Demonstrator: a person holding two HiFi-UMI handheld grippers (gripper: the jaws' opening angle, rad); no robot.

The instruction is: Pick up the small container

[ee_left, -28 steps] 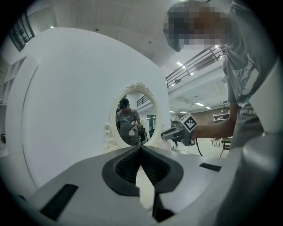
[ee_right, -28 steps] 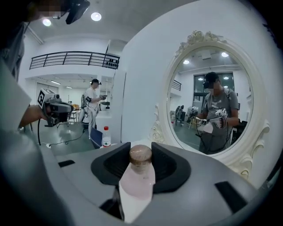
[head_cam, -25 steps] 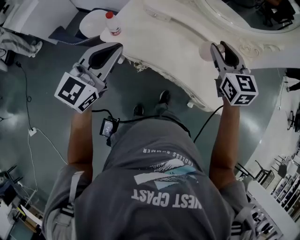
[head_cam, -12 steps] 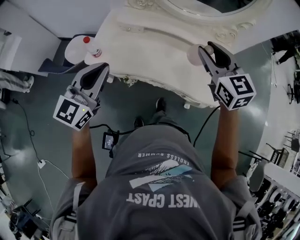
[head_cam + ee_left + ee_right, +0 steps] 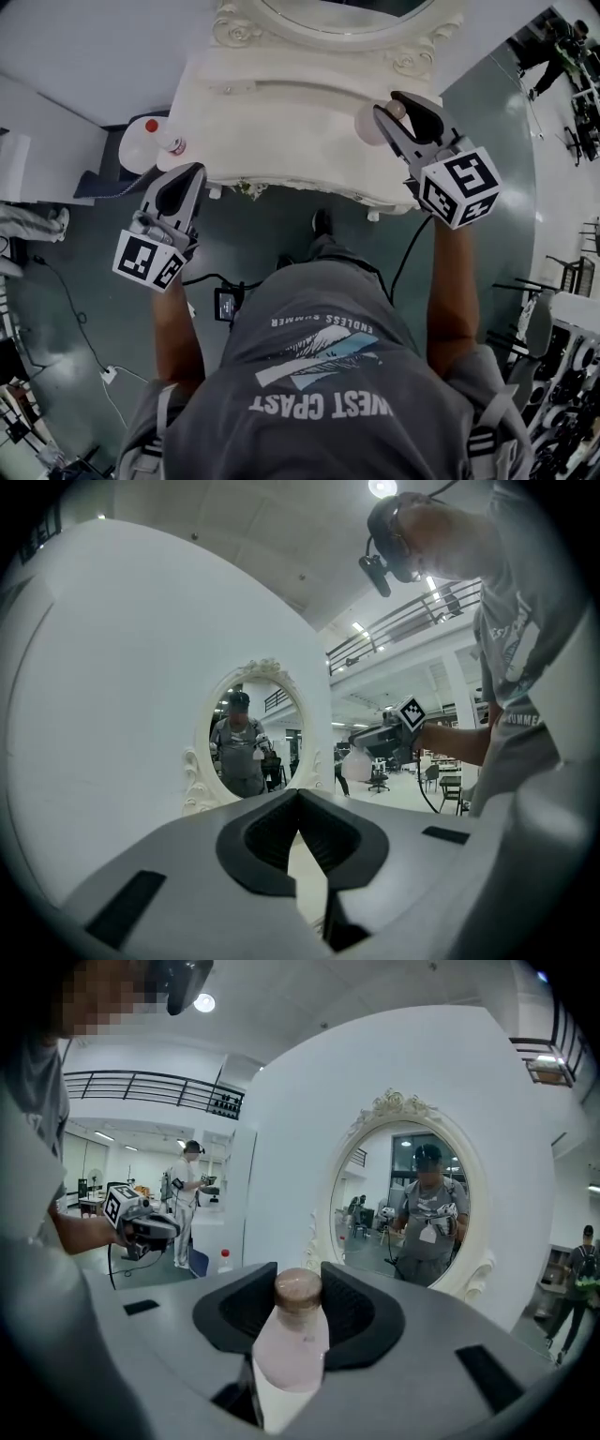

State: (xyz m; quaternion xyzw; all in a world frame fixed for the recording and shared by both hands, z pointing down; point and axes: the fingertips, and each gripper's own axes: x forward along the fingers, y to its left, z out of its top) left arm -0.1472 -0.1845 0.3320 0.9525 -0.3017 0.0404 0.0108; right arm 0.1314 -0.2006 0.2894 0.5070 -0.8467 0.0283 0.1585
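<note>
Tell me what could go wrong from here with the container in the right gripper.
1. The right gripper pinches the small container on its smooth, rounded body below the cap, so it might slip or tip out.
2. The container is held over the white dressing table. A careless swing could knock it against the top.
3. The left gripper, shut and empty, hangs near the red-capped bottle and could bump it.

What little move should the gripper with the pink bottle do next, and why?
Probably lift the right gripper gently straight up, keeping its squeeze. Its jaws already hug the small pink bottle, low over the white dresser, so raising it would finish the pickup.
</note>
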